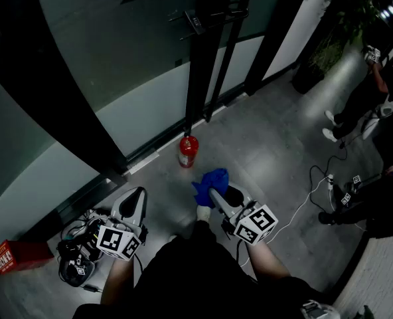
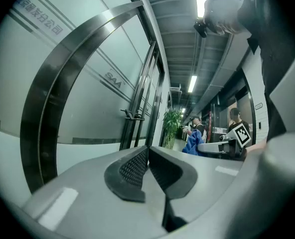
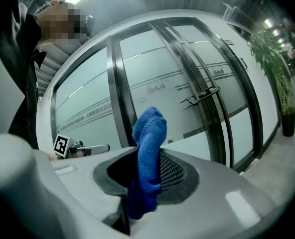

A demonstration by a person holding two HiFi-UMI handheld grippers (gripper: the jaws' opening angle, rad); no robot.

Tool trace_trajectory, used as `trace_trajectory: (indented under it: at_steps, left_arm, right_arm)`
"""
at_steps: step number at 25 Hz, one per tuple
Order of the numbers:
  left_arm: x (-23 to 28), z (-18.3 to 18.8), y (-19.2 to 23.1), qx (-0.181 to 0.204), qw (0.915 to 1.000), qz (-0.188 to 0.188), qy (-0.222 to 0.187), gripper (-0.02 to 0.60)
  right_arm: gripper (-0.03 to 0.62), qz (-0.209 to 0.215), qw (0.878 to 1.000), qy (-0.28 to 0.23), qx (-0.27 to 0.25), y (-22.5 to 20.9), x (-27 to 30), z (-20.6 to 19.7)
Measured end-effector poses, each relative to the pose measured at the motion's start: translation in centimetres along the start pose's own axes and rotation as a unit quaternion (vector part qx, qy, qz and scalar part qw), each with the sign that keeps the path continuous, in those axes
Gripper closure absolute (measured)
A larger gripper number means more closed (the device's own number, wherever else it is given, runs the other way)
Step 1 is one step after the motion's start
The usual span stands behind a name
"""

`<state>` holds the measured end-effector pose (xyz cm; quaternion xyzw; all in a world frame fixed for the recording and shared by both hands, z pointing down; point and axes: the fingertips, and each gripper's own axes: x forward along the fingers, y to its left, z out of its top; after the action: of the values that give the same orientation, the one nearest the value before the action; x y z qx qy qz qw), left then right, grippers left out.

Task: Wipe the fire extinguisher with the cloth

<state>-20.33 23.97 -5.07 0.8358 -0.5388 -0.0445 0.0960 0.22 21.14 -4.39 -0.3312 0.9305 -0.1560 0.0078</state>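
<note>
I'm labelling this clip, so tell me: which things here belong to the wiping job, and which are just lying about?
For the job: fire extinguisher; blue cloth, clamped in the right gripper; left gripper, shut, empty.
Lying about: red box; potted plant; white cable.

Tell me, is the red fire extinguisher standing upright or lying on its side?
Upright. In the head view the fire extinguisher stands on its base beside the glass wall, valve on top.
</note>
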Motion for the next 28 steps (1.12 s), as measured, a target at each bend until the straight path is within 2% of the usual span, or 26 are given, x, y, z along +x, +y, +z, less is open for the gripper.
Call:
trace_trajectory:
  at_steps: [8,14,19,22,28]
  left_arm:
    - [9.2,2.5,-0.7,0.017,0.9995,-0.008,-0.026,0.565]
    - [16.0,2.4,-1.1,0.022,0.9996,-0.001,-0.019,0.565]
    - [20.5,2.3,-2.2,0.036,0.9991,-0.003,-0.021,0.565]
    - [22.5,1.9,-2.2,0.026,0.9995,-0.002,-0.017,0.565]
    - [24.4,0.2,-1.8,0.019,0.9996,-0.019,0.008,0.565]
  right_arm:
    - [0.487,0.026,0.999,-0.019,-0.006,-8.6,4.3,4.1]
    - [0.487,0.028,0.999,-0.032,-0.005,-15.8,6.0,7.2]
    - [0.487,0.030,0.999,-0.021,0.015,-20.7,6.2,7.3]
    - [0.487,0.028,0.999,-0.019,0.030,-22.9,6.6,7.2]
    - [0.487,0.008,0.997,0.004,0.074,-24.9,6.7,4.3]
